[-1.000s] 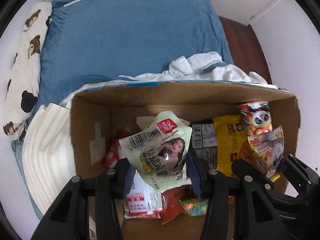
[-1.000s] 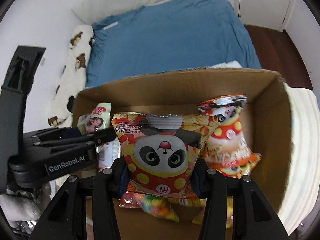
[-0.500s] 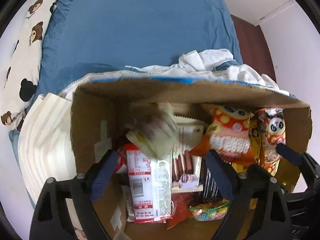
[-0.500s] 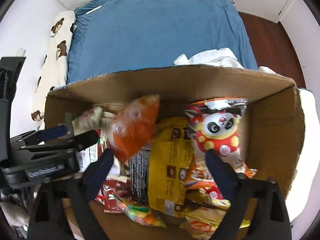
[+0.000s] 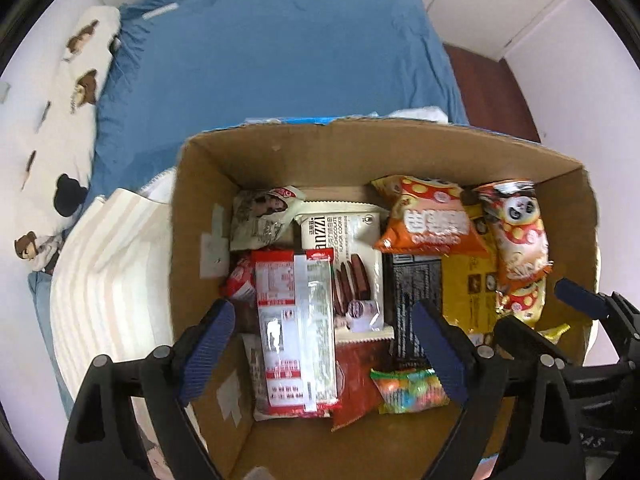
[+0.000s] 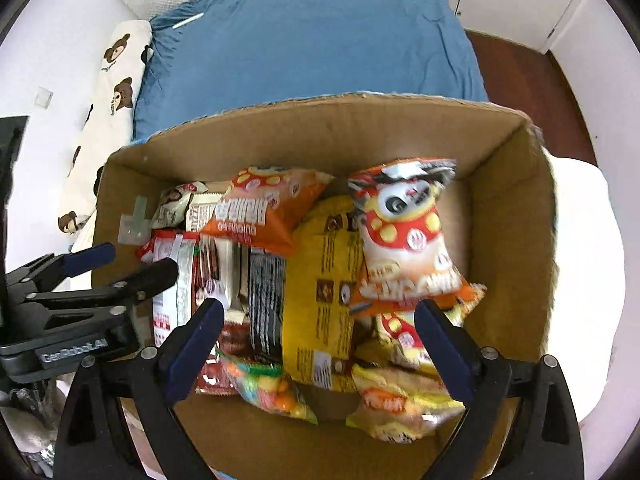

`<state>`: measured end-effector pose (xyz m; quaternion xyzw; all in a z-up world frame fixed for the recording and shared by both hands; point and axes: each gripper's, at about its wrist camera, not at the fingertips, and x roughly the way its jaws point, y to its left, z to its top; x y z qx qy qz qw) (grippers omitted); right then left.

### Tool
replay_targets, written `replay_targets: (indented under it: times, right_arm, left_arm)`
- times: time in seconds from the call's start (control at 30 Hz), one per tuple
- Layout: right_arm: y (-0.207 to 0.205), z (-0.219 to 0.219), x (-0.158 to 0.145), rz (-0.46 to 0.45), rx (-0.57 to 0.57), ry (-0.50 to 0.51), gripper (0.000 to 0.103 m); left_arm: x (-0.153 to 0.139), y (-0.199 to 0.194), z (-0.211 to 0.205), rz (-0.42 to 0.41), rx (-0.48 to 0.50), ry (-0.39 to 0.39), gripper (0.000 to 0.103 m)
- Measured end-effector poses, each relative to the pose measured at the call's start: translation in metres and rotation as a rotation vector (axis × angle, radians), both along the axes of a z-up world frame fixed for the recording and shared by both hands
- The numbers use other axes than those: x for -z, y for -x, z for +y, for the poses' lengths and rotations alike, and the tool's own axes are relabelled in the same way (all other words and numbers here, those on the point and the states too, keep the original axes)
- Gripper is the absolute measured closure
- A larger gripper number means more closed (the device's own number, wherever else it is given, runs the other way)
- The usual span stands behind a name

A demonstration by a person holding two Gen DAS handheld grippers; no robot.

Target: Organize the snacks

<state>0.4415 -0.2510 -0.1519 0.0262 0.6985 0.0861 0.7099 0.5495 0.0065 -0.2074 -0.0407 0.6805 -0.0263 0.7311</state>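
A cardboard box (image 5: 200, 200) (image 6: 516, 208) holds several snack packs. The pale green pack with a woman's picture (image 5: 262, 218) lies at the box's back left. The orange panda pack (image 5: 430, 220) (image 6: 266, 208) lies at the back middle. A red panda pack (image 5: 518, 232) (image 6: 408, 224) leans at the right. My left gripper (image 5: 322, 340) is open and empty above a red-and-white pack (image 5: 294, 328). My right gripper (image 6: 318, 344) is open and empty above a yellow pack (image 6: 320, 292). The left gripper also shows in the right wrist view (image 6: 120, 270), and the right gripper in the left wrist view (image 5: 552, 308).
The box sits on a bed with a blue sheet (image 5: 260, 60) (image 6: 320, 40). A bear-print pillow (image 5: 60, 120) (image 6: 108, 100) lies along the left wall. A striped cream cloth (image 5: 108, 280) lies left of the box. Dark wood floor (image 6: 520, 68) shows at the right.
Both grippers opened. The pale green pack dropped from the left gripper and the orange panda pack from the right; both now lie in the box.
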Motion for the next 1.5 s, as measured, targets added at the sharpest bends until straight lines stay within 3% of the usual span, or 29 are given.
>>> replay_targets:
  times: [0.23,0.6,1.03,1.5]
  right_arm:
    - [0.04,-0.025,-0.021,-0.084,0.036,-0.004,0.005]
    - [0.123,-0.051,-0.057,-0.202,0.082,-0.045,0.005]
    - [0.218,-0.061,-0.137,-0.433,0.083,-0.058,0.005]
    - [0.344,-0.068,-0.22,-0.584,0.071,-0.112,0.005]
  left_arm:
    - [-0.032,0.058,-0.007,-0.155,-0.004,-0.07,0.012]
    - [-0.07,0.14,-0.016,-0.31,-0.041,-0.082,0.012]
    - [-0.15,0.235,-0.028,-0.521,-0.076,-0.086,0.012]
    - [-0.204,0.348,-0.034,-0.621,-0.073,-0.113,0.012]
